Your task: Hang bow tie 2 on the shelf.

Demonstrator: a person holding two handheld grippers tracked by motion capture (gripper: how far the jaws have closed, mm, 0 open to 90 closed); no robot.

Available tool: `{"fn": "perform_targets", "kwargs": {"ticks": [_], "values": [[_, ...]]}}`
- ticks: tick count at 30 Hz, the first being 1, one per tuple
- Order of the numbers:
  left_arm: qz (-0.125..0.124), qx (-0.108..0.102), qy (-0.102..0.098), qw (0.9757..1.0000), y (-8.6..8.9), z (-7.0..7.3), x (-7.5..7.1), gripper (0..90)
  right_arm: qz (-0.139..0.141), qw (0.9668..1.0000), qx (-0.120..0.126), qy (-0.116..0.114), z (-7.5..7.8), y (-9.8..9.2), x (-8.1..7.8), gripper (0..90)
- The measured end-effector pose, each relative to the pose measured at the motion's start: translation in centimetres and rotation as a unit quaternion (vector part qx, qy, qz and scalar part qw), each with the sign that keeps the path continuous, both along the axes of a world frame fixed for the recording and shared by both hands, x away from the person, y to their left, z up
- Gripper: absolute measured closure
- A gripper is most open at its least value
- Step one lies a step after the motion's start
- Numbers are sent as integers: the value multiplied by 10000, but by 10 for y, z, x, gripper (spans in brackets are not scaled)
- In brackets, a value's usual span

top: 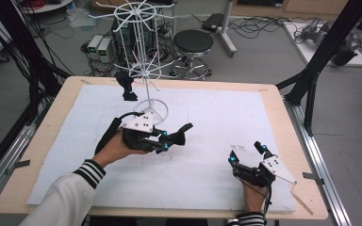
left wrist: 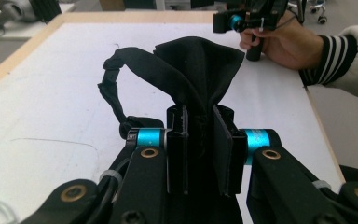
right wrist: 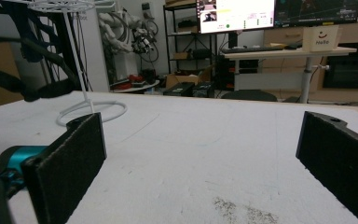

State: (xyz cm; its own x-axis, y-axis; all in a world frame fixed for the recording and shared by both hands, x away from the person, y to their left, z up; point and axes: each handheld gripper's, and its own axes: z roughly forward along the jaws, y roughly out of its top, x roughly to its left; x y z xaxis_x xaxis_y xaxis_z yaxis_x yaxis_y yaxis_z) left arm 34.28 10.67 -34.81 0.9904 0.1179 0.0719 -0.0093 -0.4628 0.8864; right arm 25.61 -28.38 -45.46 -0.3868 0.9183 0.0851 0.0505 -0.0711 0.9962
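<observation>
My left gripper [top: 166, 140] is shut on a black cloth piece [top: 181, 133] and holds it just above the white mat, right of the rack's foot. In the left gripper view the cloth [left wrist: 200, 65] is bunched between the pads of my left gripper [left wrist: 199, 140], and a strap loop [left wrist: 114, 88] hangs off its left side. A white wire rack [top: 143, 61] stands at the back of the mat on a ring foot [right wrist: 91, 112]. Another black cloth item [top: 125, 84] hangs from it. My right gripper [top: 247, 153] rests low at the front right, open and empty [right wrist: 200, 154].
The white mat [top: 217, 117] covers a wooden table [top: 47, 141]. A black stool [top: 193, 44], cables and boxes stand on the floor behind. Black frame legs [top: 311, 80] rise at the table's right. The hand with the right gripper [left wrist: 242, 21] lies at the mat's far edge.
</observation>
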Motion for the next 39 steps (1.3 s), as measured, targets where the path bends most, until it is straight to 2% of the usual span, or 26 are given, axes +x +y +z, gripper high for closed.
{"fn": "perform_targets", "kwargs": {"ticks": [5, 13, 34, 39], "values": [[153, -211, -67, 9996, 15, 7, 0, 765, 4, 10000, -36, -15, 0, 0, 0, 6], [338, -348, -228, 9986, 33, 15, 1, 765, 7, 10000, -35, -9, 0, 0, 0, 7], [570, -637, -473, 9952, 60, 34, 0, 764, 2, 10000, -38, 23, 0, 1, 0, 6], [590, -706, -516, 9944, 60, 38, 0, 765, -3, 10000, -41, 19, 0, 1, 0, 6]]}}
